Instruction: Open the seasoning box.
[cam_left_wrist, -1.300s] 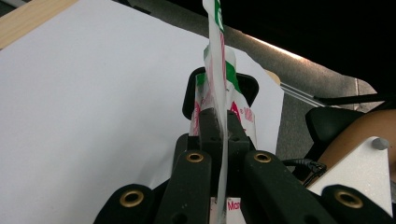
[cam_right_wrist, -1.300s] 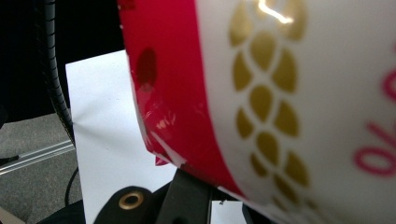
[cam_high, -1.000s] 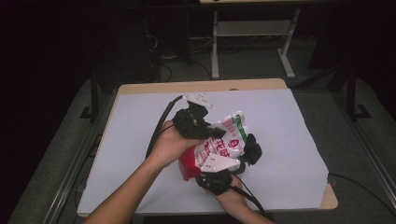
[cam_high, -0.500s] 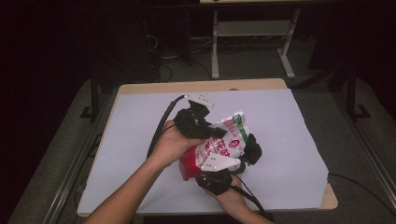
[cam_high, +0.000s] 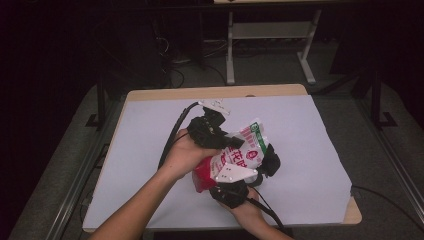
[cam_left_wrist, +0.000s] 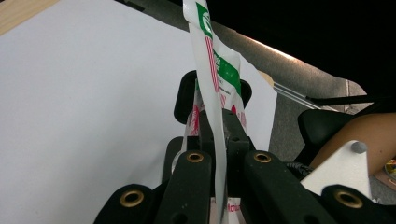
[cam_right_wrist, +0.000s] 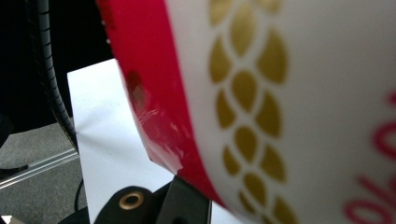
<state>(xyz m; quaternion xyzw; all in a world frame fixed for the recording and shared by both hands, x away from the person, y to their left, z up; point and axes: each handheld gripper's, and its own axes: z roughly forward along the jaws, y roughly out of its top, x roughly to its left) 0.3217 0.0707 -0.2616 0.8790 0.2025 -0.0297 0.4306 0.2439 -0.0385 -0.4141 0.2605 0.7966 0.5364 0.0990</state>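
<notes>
Both grippers clamped on the snack bag, held mid-table: left gripper pinches the far top edge, right gripper the near side. Grasp done; bag not yet opened.

Setting: a lab or recording studio, probably, as the surroundings are too dark to be sure.
- Counter: wooden top, covered by a plain white sheet, standing alone in the lit area.
- Floor: grey carpet.
- Metal rails: running along the floor at the counter's left and right.
- White metal stand: far side, legs and crossbar lit.
- Loose cables: heaped on the floor at far left.
- Cable: trailing off at near right.
- Background: black, unlit.
</notes>
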